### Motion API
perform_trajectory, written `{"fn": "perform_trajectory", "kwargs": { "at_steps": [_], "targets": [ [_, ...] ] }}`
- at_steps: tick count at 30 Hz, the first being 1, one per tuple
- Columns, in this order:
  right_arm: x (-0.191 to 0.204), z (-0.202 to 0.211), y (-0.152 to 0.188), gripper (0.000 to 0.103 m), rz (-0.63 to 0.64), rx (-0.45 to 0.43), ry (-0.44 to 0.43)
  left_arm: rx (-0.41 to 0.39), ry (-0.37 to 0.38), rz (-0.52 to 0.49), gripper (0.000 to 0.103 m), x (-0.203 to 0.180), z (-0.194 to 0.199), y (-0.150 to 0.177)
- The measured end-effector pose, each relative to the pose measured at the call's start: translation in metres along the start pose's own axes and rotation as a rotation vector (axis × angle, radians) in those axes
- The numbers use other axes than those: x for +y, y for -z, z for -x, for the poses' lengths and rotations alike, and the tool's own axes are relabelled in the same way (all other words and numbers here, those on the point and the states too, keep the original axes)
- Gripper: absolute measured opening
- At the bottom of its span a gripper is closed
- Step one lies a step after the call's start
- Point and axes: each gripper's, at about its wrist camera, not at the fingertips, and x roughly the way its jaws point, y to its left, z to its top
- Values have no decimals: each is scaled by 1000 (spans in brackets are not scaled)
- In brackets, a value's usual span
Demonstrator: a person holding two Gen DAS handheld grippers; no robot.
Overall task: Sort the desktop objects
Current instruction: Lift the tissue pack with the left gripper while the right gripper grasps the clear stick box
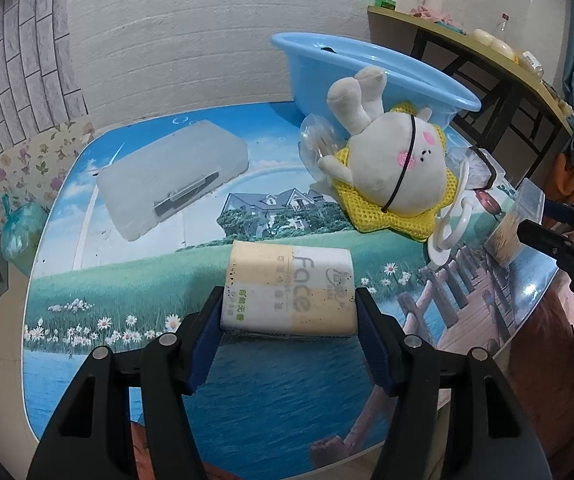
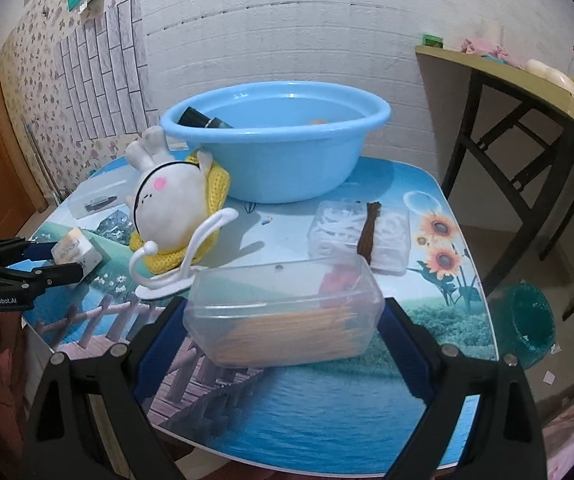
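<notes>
My left gripper [image 1: 289,304] is shut on a tissue pack [image 1: 289,290], its blue pads against both short ends; the pack rests on the picture-printed table [image 1: 127,280]. My right gripper [image 2: 283,312] has its fingers around a clear box of toothpicks [image 2: 283,316]; small gaps show between the pads and the box. A blue basin [image 2: 275,140] stands at the back with a black cylinder [image 2: 203,120] inside. A white plush rabbit [image 2: 171,204] on yellow mesh lies in front of it.
A frosted flat case [image 1: 171,176] lies at the table's far left. A clear box of white items with a brown bundle on top [image 2: 361,232] sits right of the rabbit. A white hook stand [image 2: 175,268] lies by the rabbit. A yellow-topped side table [image 2: 527,80] stands right.
</notes>
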Motion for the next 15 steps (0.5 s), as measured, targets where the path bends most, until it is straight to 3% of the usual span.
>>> {"fn": "perform_trajectory", "kwargs": {
  "at_steps": [10, 15],
  "targets": [
    [8, -8, 6, 95, 44, 42, 10, -3, -9, -14, 65, -2, -3, 3],
    [8, -10, 7, 95, 52, 47, 1, -3, -7, -49, 79, -8, -6, 3]
  ]
}}
